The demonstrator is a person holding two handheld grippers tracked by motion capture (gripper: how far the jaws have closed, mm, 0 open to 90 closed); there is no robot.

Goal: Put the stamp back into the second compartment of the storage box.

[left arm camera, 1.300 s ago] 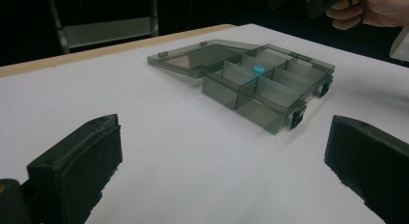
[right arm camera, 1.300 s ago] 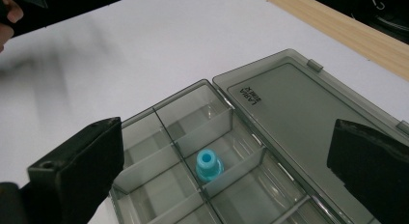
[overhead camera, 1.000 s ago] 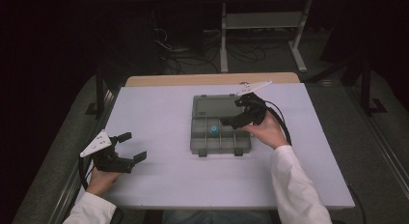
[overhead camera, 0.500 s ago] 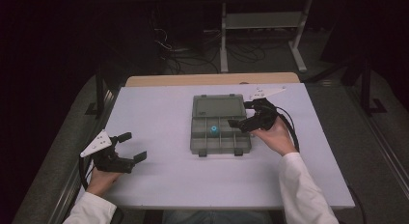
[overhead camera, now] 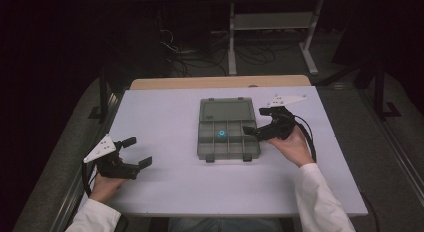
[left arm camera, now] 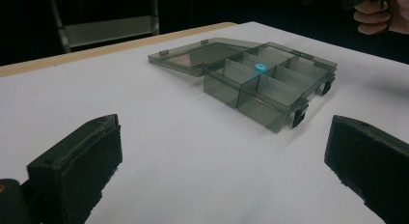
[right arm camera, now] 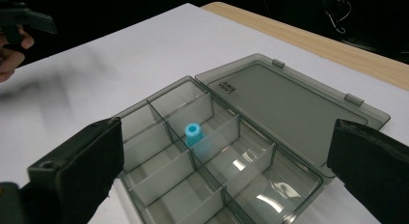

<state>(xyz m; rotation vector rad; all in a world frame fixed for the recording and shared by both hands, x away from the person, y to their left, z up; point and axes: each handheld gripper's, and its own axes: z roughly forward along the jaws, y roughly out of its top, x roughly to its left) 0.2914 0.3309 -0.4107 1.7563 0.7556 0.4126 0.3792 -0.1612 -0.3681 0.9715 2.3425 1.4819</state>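
Observation:
A smoky grey compartment box (overhead camera: pixel 229 147) lies in the middle of the white table, its lid (overhead camera: pixel 229 111) flat open on the far side. A small blue cylinder (overhead camera: pixel 221 135) stands upright in a middle compartment of the row beside the lid; it is also seen as the blue cylinder (right arm camera: pixel 194 133) and the blue cylinder (left arm camera: pixel 260 67). My right gripper (overhead camera: pixel 255 121) hovers open at the box's right edge, with nothing between its jaws. Near the table's front left my left gripper (overhead camera: pixel 138 151) rests open and empty, facing the box (left arm camera: pixel 270 81).
The table's wooden far edge (overhead camera: pixel 220 82) runs behind the lid. Dark floor, cables and a metal stand (overhead camera: pixel 272 22) lie beyond. Bare white tabletop (overhead camera: pixel 170 127) separates the left gripper from the box. The other compartments hold nothing.
My right gripper has drawn back to the right, from above the box to its right edge. The left gripper has stayed put.

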